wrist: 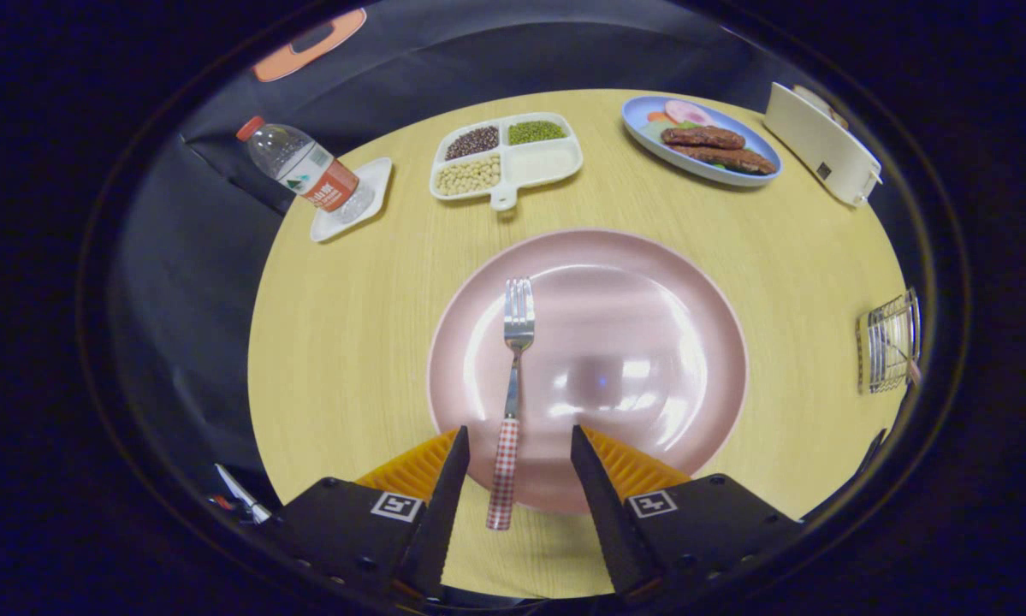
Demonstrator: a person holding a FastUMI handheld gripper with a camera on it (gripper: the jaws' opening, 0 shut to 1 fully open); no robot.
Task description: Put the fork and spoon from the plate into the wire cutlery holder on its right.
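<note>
A pink plate [632,282] lies in the middle of the round wooden table. A metal fork [513,376] with a red-and-white checked handle lies on the plate's left half, tines pointing away, its handle end reaching over the near rim. My gripper [517,441] hovers open above that near rim, the fork's handle lying between the two fingers without touching either. The wire cutlery holder [889,342] stands at the table's right edge, far to the right of the fingers, and a thin utensil handle seems to lean inside it.
Beyond the plate sit a white divided dish of beans [506,156], a blue oval plate with sausages [701,141] and a cream box [823,143]. A water bottle [300,167] lies on a small white square dish [352,201] at the far left.
</note>
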